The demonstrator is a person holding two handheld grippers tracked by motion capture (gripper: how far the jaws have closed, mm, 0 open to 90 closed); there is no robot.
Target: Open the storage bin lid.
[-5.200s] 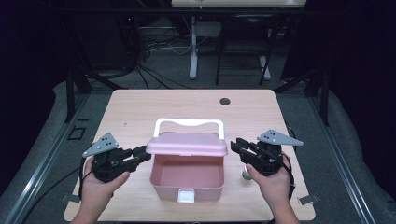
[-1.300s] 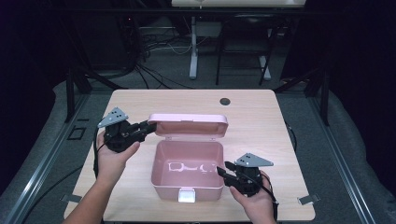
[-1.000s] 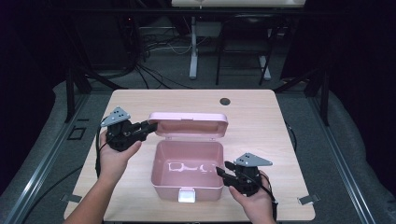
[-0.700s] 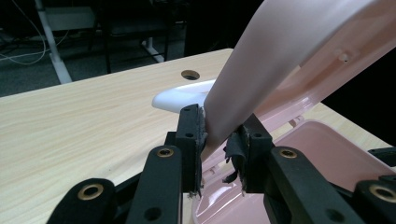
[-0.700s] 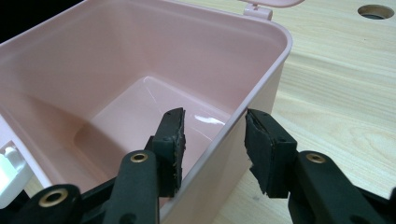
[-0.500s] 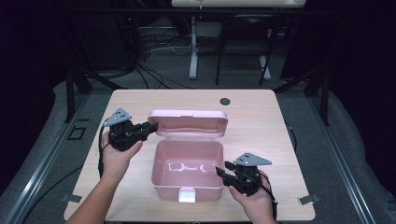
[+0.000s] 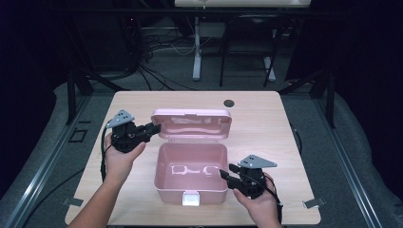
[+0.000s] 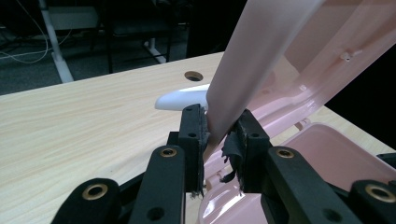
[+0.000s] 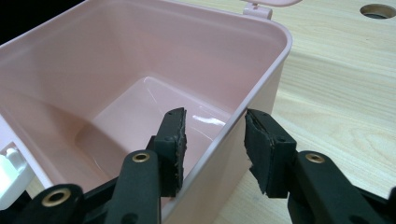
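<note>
jaws of the right gripper (image 9: 212, 144) straddle the near right wall of the pink plastic box (image 9: 140, 60): one pad stands inside the box, the other outside, and a gap shows between each pad and the wall, so nothing is clamped. in the high view the same right gripper (image 7: 227, 175) sits at the box's front right corner, borne by the person's right hand (image 7: 259, 202) at the near edge of the tabletop (image 7: 294, 142). a small white latch (image 7: 190, 198) hangs at the middle of the box's front wall. the box (image 7: 190, 187) itself stands on the near middle of the tabletop, open, its inside bare and glossy. farther back, the hinged lid (image 7: 192, 123) stands raised behind the box, its inner face turned toward the person. jaws of the left gripper (image 8: 219, 135) have just been closing and now pinch the lid's (image 8: 261, 56) left edge between both pads. in the high view the left gripper (image 7: 153, 129) meets the lid's left end, held by the left hand (image 7: 121, 154). behind the lid in the left gripper view lies the white handle (image 8: 182, 99), low against the wood. farthest off, a round cable hole (image 7: 229, 102) pierces the tabletop near its far edge.
</note>
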